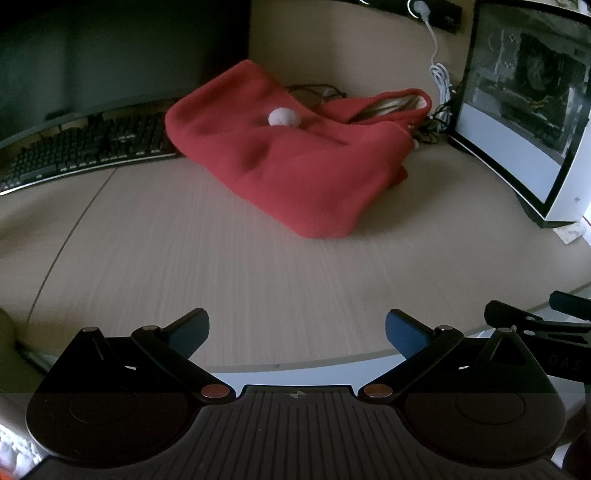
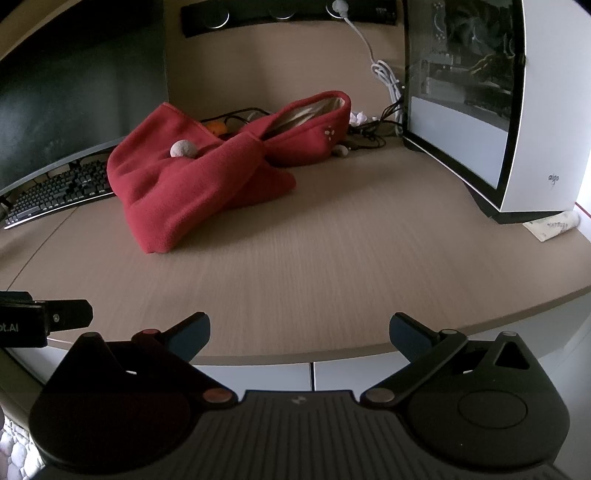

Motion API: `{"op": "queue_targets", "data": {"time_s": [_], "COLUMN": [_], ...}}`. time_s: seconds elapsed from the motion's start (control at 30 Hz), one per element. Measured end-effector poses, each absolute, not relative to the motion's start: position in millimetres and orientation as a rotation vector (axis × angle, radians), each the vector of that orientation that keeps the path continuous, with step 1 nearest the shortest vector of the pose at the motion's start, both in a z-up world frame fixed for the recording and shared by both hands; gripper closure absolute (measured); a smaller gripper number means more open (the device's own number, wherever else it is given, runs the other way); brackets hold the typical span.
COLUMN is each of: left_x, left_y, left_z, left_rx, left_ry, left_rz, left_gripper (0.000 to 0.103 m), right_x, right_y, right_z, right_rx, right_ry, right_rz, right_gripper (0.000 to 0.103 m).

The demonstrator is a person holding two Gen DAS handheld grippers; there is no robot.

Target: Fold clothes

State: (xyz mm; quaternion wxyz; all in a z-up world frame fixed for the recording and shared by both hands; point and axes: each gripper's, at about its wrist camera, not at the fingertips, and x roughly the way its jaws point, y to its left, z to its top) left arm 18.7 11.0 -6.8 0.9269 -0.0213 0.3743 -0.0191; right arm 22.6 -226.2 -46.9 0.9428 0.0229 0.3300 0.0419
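Back by the keyboard point(image 1: 85, 155), the red fleece garment point(image 1: 295, 162) lies bunched on the desk point(image 1: 258, 280), both the left gripper point(image 1: 295, 332) and right gripper point(image 2: 299, 334) spread empty near the desk's front edge, so any tug might snag the cables point(image 2: 369, 129) behind.

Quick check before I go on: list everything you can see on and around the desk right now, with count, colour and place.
red garment: one, red fleece with pale lining, bunched at mid-desk
pompom: one, whitish, on top of the garment
desk: one, light wood grain, under everything
keyboard: one, black, far left of the desk
monitor: one, dark screen, behind the keyboard
computer case: one, white with a glass side, far right
white cable: one, coiled, beside the case
power strip: one, black, on the back wall
left hand-held gripper: one, black with blue pads, open, empty, near desk edge
right hand-held gripper: same, open, empty
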Motion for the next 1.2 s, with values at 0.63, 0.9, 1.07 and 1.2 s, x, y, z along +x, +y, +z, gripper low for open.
{"op": "queue_targets", "data": {"time_s": [0.63, 0.9, 1.07, 1.2], "left_x": [29, 64, 100, 130], "left_y": [10, 6, -4, -20], "left_z": [-12, -7, 6, 13], "left_rx": [-0.055, -0.058, -0.063, -0.026], "left_ry": [0.786, 0.805, 0.778, 0.752], "left_rz": [-0.019, -0.036, -0.035, -0.027], "left_gripper": [0.0, 0.0, 0.0, 0.0], "right_x": [40, 93, 134, 167], "right_y": [-239, -261, -274, -284], "right_z": [-48, -37, -31, -26], "right_rx": [0.046, 0.061, 0.061, 0.061], "right_ry": [0.692, 0.665, 0.646, 0.63], "right_rz": [0.079, 0.092, 0.118, 0.138], "right_gripper": [0.0, 0.0, 0.0, 0.0]}}
